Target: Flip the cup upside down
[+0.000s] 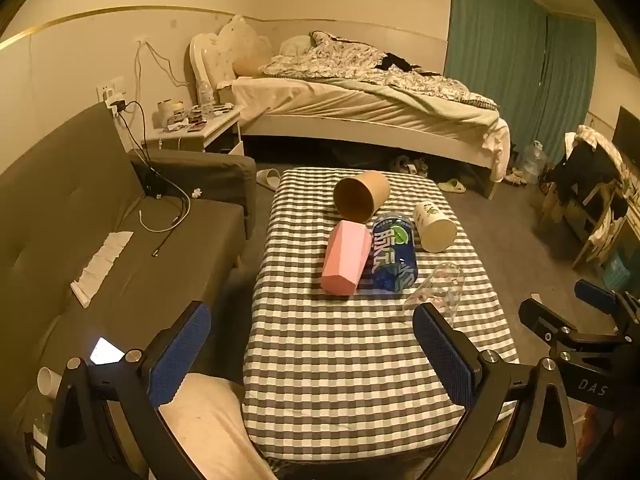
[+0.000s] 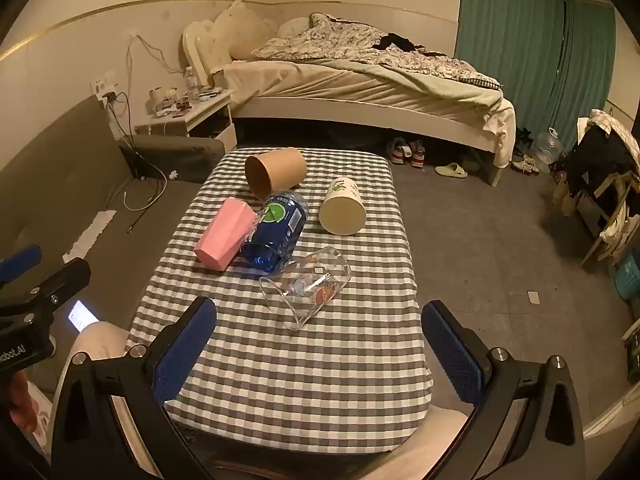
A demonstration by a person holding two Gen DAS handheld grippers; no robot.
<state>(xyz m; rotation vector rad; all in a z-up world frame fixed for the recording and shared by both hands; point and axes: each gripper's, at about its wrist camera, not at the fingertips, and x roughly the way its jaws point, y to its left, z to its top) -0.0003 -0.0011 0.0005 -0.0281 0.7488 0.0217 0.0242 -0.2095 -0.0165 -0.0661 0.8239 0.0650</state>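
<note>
A checked table (image 2: 280, 380) carries five cups, all lying on their sides: a brown cup (image 2: 276, 172) at the far end, a blue cup (image 2: 280, 232) touching a pink cup (image 2: 224, 240), a white cup (image 2: 344, 208) and a clear cup (image 2: 308, 286) nearest. The left gripper (image 1: 312, 356) and right gripper (image 2: 316, 352) hover over the near edge with jaws spread wide, holding nothing.

clear glossy cup (image 2: 306, 286), checked cloth tablecloth (image 2: 280, 380)
</note>
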